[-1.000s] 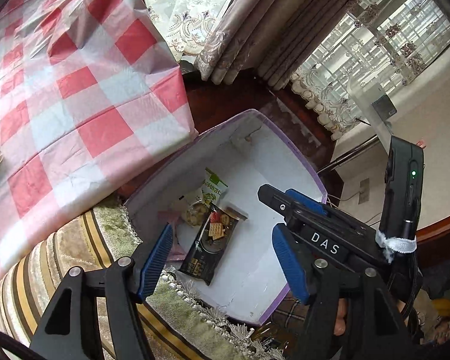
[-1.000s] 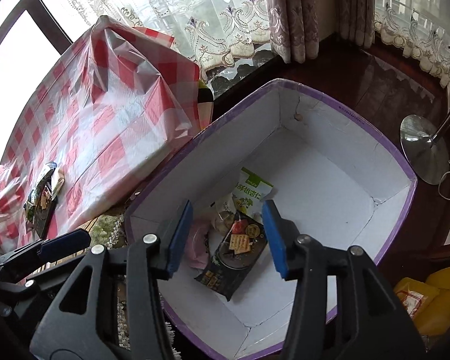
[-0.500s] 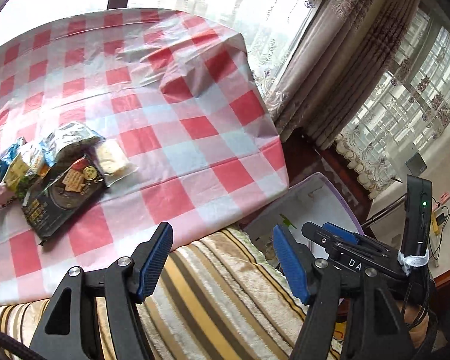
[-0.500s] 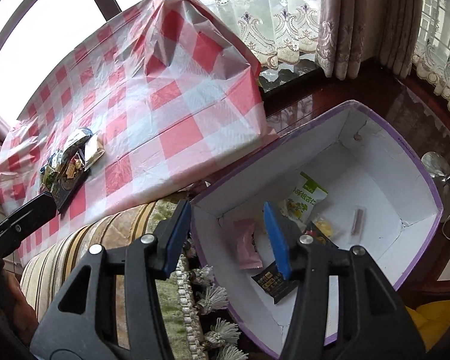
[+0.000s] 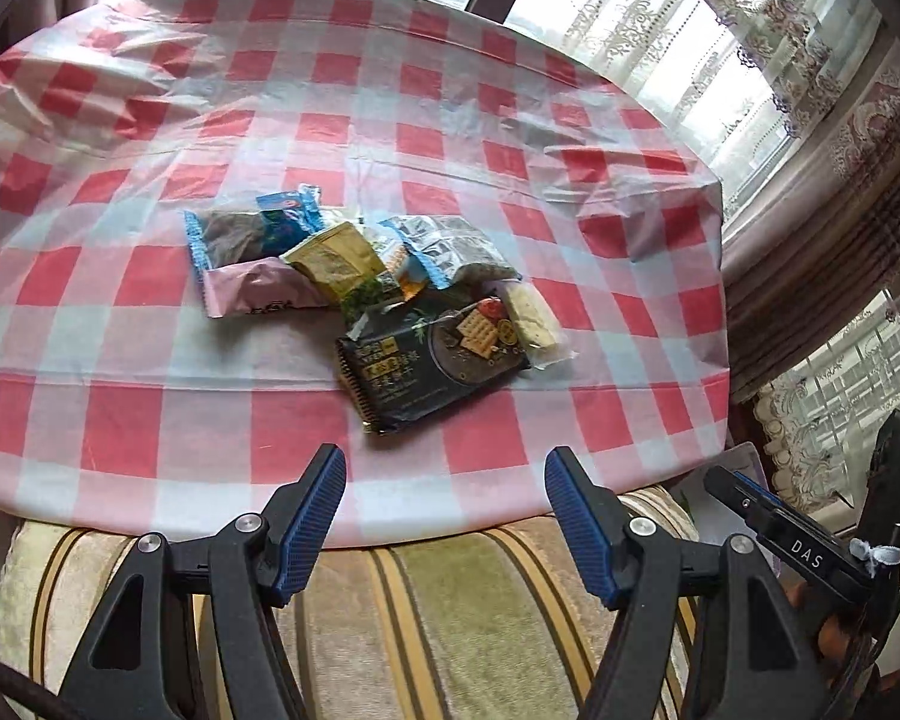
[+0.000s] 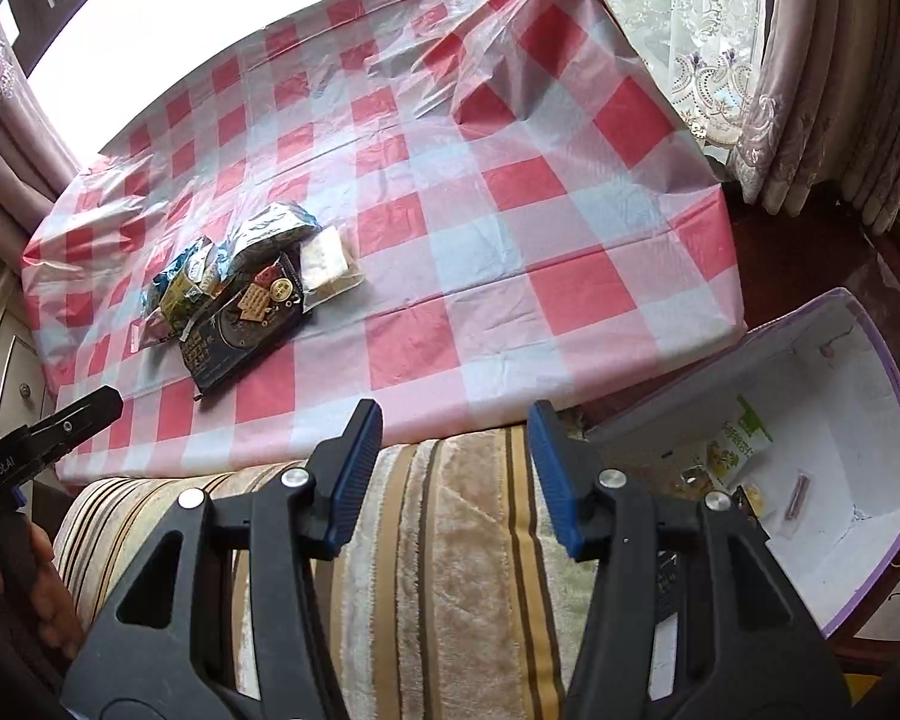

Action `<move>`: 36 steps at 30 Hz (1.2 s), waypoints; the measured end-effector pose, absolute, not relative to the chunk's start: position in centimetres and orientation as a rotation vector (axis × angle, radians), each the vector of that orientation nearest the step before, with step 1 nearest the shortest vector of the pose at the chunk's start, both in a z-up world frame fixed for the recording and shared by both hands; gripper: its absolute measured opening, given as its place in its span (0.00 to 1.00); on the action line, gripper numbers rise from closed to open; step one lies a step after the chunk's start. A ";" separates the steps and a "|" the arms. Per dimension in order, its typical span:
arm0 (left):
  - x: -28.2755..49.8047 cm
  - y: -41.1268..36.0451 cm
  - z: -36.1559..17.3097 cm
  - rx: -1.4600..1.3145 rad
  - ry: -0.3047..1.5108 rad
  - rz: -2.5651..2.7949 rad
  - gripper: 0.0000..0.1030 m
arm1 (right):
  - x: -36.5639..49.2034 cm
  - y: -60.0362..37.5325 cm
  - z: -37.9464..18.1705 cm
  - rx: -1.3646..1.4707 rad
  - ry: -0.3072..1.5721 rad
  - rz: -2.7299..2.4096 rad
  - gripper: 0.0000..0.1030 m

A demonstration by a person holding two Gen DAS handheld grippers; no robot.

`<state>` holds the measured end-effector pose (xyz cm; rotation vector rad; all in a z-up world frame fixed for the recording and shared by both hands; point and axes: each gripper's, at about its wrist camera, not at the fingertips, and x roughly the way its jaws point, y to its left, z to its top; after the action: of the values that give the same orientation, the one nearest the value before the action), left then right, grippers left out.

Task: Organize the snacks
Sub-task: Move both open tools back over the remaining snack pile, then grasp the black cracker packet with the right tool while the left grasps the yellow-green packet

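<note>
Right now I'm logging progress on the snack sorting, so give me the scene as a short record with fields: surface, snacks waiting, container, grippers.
surface: red-and-white checked plastic tablecloth
snacks waiting: small pile; black cracker packet nearest, pink wrapper, yellow packet, blue-edged bags behind
container: purple-rimmed white cardboard box below the table's right end, green-and-white packet inside
left gripper: open, empty
right gripper: open, empty, over striped cushion
</note>
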<state>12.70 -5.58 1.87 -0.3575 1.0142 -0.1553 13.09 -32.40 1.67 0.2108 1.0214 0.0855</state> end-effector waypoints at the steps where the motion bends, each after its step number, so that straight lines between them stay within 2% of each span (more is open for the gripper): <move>1: 12.8 -4.6 1.6 -0.374 1.016 -0.136 0.67 | 13.4 -31.6 1.5 0.210 1.028 0.097 0.53; 15: 14.0 2.8 -0.4 -0.464 1.006 -0.033 0.67 | 18.7 -22.4 -0.4 0.225 1.112 0.155 0.53; 22: 15.0 4.0 -0.9 -0.490 1.003 -0.058 0.67 | 22.0 -19.3 -1.2 0.294 1.132 0.113 0.68; 29: 15.4 4.8 -1.2 -0.519 0.993 -0.080 0.67 | 24.9 -18.0 -3.2 0.386 1.203 0.032 0.68; 31: 15.4 5.0 -1.3 -0.532 0.991 -0.086 0.67 | 25.2 -17.7 -3.4 0.390 1.204 -0.006 0.73; 36: 15.5 5.3 -1.4 -0.551 0.986 -0.100 0.67 | 25.8 -16.3 -3.7 0.269 1.192 -0.094 0.76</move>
<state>15.47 5.34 -1.36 -0.5512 0.9858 -0.1003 25.81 -16.26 -3.73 0.2692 1.1924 -0.0942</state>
